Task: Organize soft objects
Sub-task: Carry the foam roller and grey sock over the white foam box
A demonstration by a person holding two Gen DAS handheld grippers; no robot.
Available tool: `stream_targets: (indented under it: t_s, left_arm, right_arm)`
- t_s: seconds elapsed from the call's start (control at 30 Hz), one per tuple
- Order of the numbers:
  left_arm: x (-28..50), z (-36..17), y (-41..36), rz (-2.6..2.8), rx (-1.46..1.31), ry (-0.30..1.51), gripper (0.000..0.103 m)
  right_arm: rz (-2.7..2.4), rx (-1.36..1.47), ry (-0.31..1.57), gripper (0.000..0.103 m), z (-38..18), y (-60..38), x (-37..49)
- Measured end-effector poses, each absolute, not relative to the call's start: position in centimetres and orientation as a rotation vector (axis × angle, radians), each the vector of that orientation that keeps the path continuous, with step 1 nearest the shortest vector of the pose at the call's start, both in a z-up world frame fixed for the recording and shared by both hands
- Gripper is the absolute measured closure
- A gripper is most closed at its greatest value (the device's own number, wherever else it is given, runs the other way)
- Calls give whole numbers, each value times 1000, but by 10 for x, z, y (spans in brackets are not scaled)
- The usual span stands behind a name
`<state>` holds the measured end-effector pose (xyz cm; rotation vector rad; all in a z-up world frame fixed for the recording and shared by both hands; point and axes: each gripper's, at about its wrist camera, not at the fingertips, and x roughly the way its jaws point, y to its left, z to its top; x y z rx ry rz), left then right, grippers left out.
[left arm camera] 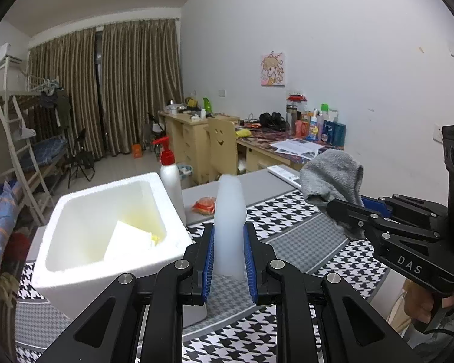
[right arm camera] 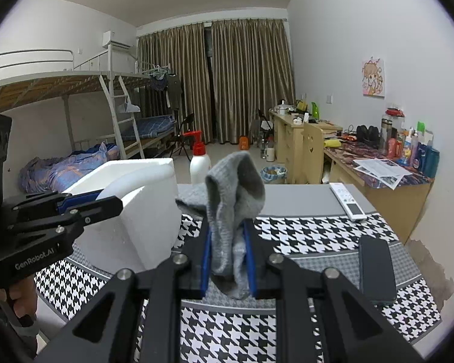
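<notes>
Left gripper (left arm camera: 229,252): clamped on a pale, translucent foam sheet (left arm camera: 229,217) that stands upright between the blue pads.
Right gripper (right arm camera: 228,261): clamped on a grey sock (right arm camera: 234,199), bunched, drooping at both ends.
Foam box (left arm camera: 106,227): open, at ten o'clock of the left gripper, on the houndstooth cloth (left arm camera: 287,211); scraps already lie inside.
Handling: both items look light and limp; the sock folds and could slip, so a mid-body pinch suits it; the sheet likely dents, so a gentle hold low down.
Nearby: remote (right arm camera: 348,201) and phone (right arm camera: 376,269) at two o'clock of the right gripper.
</notes>
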<state>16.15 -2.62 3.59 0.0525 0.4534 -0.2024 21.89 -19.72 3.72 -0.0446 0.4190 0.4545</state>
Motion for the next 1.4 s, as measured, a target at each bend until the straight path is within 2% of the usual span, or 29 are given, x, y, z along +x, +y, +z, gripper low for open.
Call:
stream_targets:
  t_s: [1.4]
  left_arm:
    - [174, 78, 29, 30, 33, 324, 83]
  right_arm:
    - [644, -65, 363, 79, 69, -136, 248]
